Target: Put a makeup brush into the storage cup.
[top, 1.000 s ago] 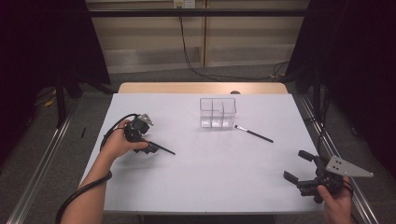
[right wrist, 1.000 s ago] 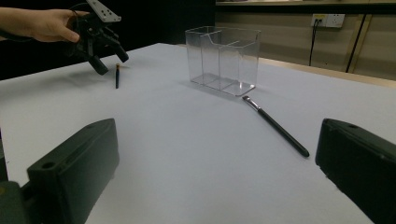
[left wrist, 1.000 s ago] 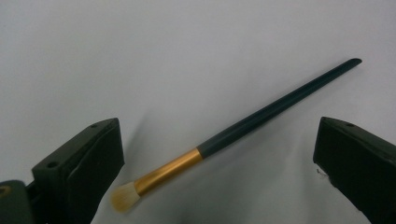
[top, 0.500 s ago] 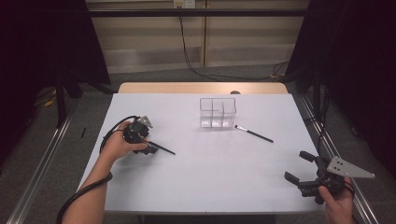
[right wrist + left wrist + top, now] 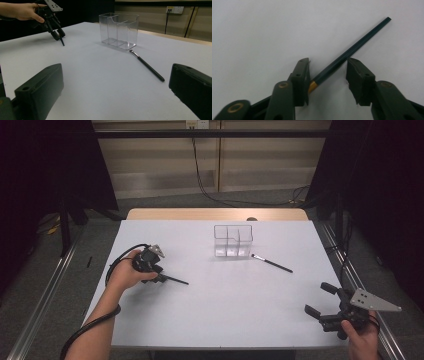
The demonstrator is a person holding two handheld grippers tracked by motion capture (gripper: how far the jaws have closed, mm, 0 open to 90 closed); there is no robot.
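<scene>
1. The left gripper point(image 5: 159, 277) is low over the left part of the white table point(image 5: 225, 320), pointing down at a dark pencil-like stick point(image 5: 175, 280) that lies flat there.
2. In the left gripper view the stick point(image 5: 352, 50) runs slantwise between the two jaws, its gold band beside the left-hand jaw and its dark end reaching up and to the right past the tips.
3. The jaws have just been closing around the stick; one jaw looks to touch it near the band, while a gap shows at the other, so the stick is bracketed and not yet clamped.
4. The left hand point(image 5: 127, 275) holds that gripper, its cable looping back along the forearm.
5. The right gripper point(image 5: 320, 300) is at the near right corner of the table, jaws spread wide with nothing between them.
6. A clear box point(image 5: 233, 240) with compartments stands at the far middle of the table.
7. A brush point(image 5: 272, 263) lies flat just right of the box, bristles toward it, well apart from both grippers.
</scene>
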